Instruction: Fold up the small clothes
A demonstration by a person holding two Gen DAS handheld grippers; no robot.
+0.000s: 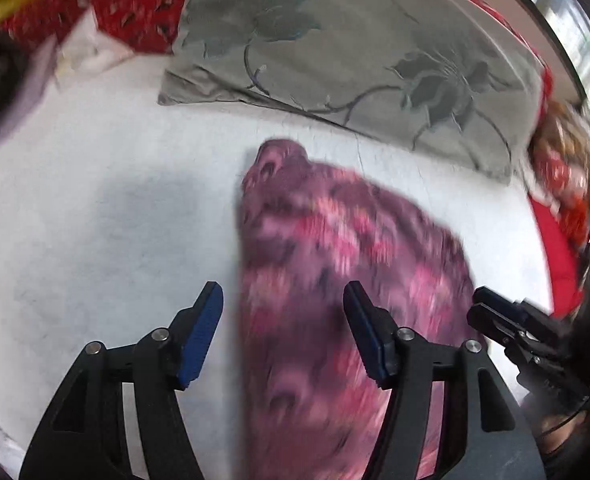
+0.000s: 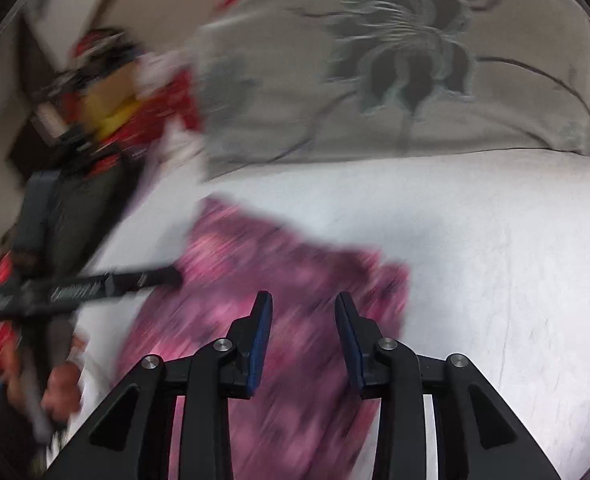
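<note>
Hand-held grippers (image 1: pixel 283 332) (image 2: pixel 303 340) agape over purple garment (image 1: pixel 335 280)

The right gripper (image 2: pixel 303 312) is seen from behind, its blue-padded fingers (image 2: pixel 262 332) parted above a pink-and-purple patterned garment (image 2: pixel 287 280) spread on a white sheet (image 2: pixel 495 248). The left gripper (image 2: pixel 167 276) is seen at the garment's left edge. A grey floral pillow (image 2: pixel 395 80) is shown beyond.

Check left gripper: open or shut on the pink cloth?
Open. The left gripper has its fingers spread wide over the pink patterned cloth, nothing pinched between the pads.
</note>
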